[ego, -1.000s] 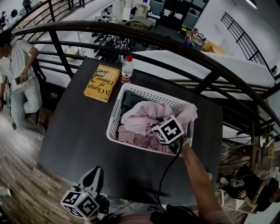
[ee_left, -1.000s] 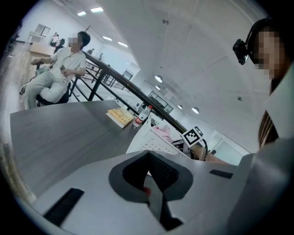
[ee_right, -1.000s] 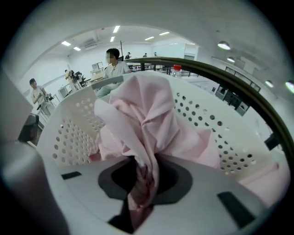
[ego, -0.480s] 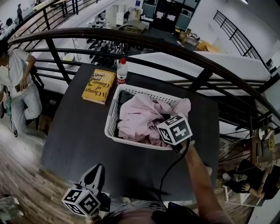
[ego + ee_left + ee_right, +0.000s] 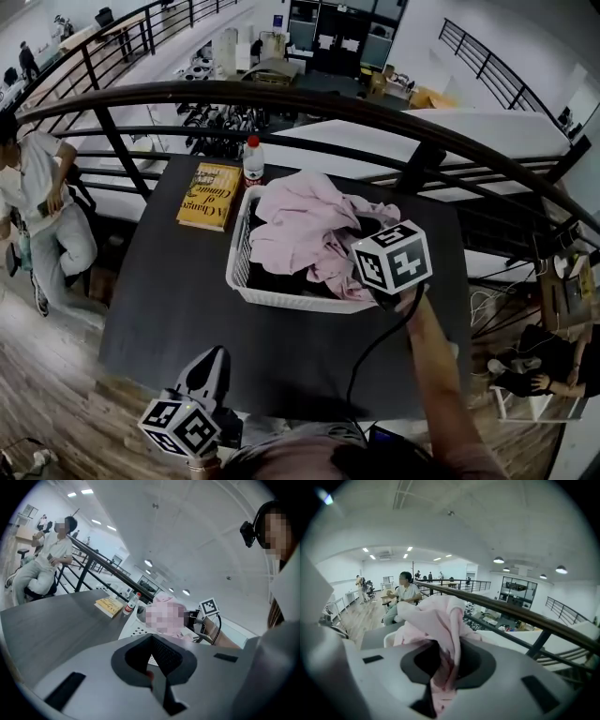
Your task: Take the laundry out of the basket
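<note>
Since a second ago your right gripper (image 5: 443, 666) has risen, hauling the pink shirt (image 5: 302, 223) up. Its jaws are clamped on a fold, and the rest is heaped at its ten o'clock, partly inside the basket (image 5: 246, 292). Your left gripper (image 5: 202, 377), at the basket's seven o'clock, is closed and empty. With nothing steadying the basket, a trailing end could snag its rim and drag it along.
</note>
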### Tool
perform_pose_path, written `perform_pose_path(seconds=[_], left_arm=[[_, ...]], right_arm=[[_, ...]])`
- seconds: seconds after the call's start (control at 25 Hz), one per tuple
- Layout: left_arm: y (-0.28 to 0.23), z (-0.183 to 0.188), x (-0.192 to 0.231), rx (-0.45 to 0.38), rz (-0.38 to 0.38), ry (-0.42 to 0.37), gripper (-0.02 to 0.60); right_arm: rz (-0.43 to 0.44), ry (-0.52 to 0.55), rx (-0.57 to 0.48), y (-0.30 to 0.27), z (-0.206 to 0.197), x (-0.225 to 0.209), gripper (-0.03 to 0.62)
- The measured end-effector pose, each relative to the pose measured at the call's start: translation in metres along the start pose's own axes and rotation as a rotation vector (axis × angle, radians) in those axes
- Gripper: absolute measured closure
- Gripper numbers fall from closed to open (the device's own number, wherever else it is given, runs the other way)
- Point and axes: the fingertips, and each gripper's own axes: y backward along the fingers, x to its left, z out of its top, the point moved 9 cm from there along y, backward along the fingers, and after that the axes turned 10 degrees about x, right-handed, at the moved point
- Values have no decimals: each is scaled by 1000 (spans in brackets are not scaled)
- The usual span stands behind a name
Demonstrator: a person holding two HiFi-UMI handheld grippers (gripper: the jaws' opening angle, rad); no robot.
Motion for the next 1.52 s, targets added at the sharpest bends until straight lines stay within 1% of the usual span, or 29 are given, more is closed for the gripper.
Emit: perform_pose_path(seconds=[0.12,0.2,0.36,0.48,0.8,1.32,1.52], left_arm=[[1,6,7,-2,-23,-20,584],[3,5,4,-5,-40,-35,584],[13,-3,-14,-10,-83,-68,583],[25,-5,-24,-5,-101,-88,584],[53,-19,-24,-18,-144,-125,584],[116,-51,-13,-16,-167,-151,584],[129,-49,-11,-11,-181,-161,584]], right_arm=[[-28,-9,-44,7,12,4,511],[-52,-7,-68,20,15,4,511],[-100,-13,-112,60,13,5,511],[-133,-29,-143,84,8,11,511],[-219,-45,-238,135,1,36,511],[-304,-68,-334,199,-23,95,511],[-320,-71,-335,212,-26,111,511]])
